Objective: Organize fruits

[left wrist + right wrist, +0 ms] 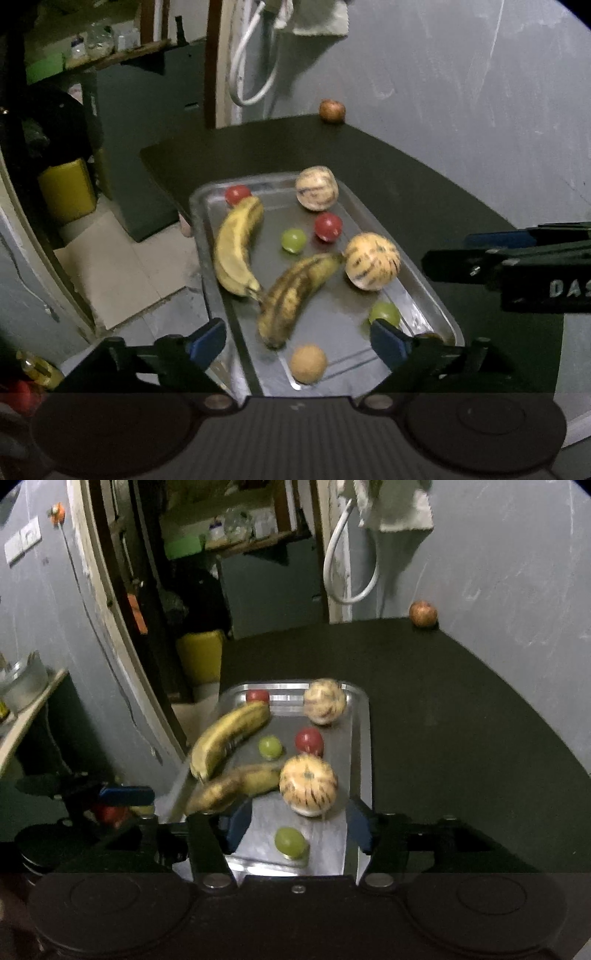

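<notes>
Above a metal tray (pixel 207 229) at the near-left edge of a dark worktop (pixel 424 177), 2 handheld tools hang with nothing between their pads. The left tool (pixel 299 341) stands wide, its blue pads straddling the tray's near end; the right tool (pixel 299 825) is about half open, a green grape (pixel 290 841) lying loose on the tray below it, untouched.

Inside the tray lie 2 bananas, 2 pale striped melons, 2 red fruits, 2 grapes and a small tan ball of fruit (pixel 308 363). In the left view the spotted banana (pixel 295 295) runs from 7 o'clock to 1 o'clock, its tip against the near melon (pixel 372 261); the yellower banana (pixel 236 247) curves along the tray's left rim.

The 1 fruit outside the tray, a reddish apple (pixel 423 614), sits at the worktop's far edge against the wall, at about 1 o'clock from both tools and well apart from the tray. If it is the next piece to gather, the right tool looks the nearer, being on the apple's side; round, it offers no long axis to line up on.
</notes>
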Demonstrator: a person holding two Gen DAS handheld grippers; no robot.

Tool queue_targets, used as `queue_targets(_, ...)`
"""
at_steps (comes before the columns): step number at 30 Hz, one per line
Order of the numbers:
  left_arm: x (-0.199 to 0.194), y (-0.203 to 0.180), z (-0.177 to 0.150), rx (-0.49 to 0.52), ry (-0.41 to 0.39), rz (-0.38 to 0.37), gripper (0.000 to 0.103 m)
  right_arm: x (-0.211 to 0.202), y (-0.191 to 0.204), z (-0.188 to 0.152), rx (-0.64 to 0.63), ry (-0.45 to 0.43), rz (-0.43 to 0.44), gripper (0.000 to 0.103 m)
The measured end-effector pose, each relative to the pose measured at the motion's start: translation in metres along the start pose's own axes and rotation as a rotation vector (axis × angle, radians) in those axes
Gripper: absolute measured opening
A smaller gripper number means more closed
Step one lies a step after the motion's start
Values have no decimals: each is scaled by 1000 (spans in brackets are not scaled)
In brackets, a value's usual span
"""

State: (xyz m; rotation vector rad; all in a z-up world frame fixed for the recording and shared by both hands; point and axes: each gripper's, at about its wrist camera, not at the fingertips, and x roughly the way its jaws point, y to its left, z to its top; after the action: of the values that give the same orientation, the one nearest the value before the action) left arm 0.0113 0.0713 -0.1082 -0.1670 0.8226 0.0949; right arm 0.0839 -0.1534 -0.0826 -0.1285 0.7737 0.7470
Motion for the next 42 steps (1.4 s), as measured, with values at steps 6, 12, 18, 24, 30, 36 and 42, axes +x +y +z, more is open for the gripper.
queue_targets(6,-26,12,15,-21,-64,9,101,-26,5,15,23,-68,-2,82)
queue_targets(12,-49,17,30,-12,-108,6,102,-53,14,30,57,-139,-14,98)
queue_targets(18,-74,21,43,-12,-147,18,103,-87,23,43,59,-221,-17,102)
queue_targets(24,-98,29,41,-3,-173,75,103,-115,33,44,71,-245,-67,102)
queue_targets(30,-106,38,26,-19,-146,75,103,-110,42,16,90,-189,-107,102)
queue_targets(36,-104,33,19,0,-122,66,103,-98,51,-11,115,-116,-108,102)
queue_targets(42,-101,30,20,10,-119,65,103,-101,55,-7,97,-135,-118,102)
